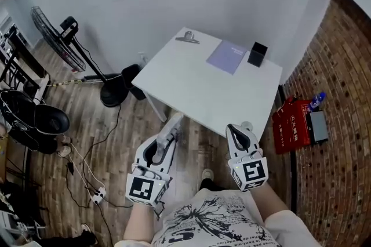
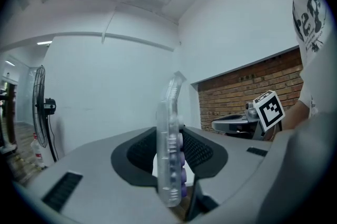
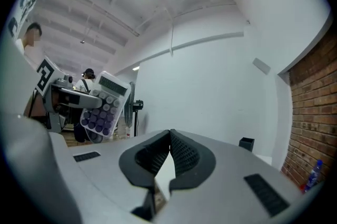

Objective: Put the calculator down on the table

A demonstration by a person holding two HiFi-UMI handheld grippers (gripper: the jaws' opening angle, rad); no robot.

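A see-through calculator (image 2: 172,107) with purple keys stands on edge between the pads of my left gripper (image 2: 171,133), which is shut on it. The right gripper view shows its key face (image 3: 102,107), held up in the air. In the head view the calculator (image 1: 172,129) sticks forward out of my left gripper (image 1: 167,137), short of the near edge of the white table (image 1: 197,92). My right gripper (image 1: 236,130) is level beside it. Its jaws (image 3: 169,138) meet at the tips with nothing between them.
On the table's far side lie a purple notebook (image 1: 227,56), a black box (image 1: 257,54) and a metal binder clip (image 1: 187,37). A standing fan (image 1: 58,37) and cables are on the wood floor to the left. A red bag (image 1: 293,124) lies by the brick floor on the right.
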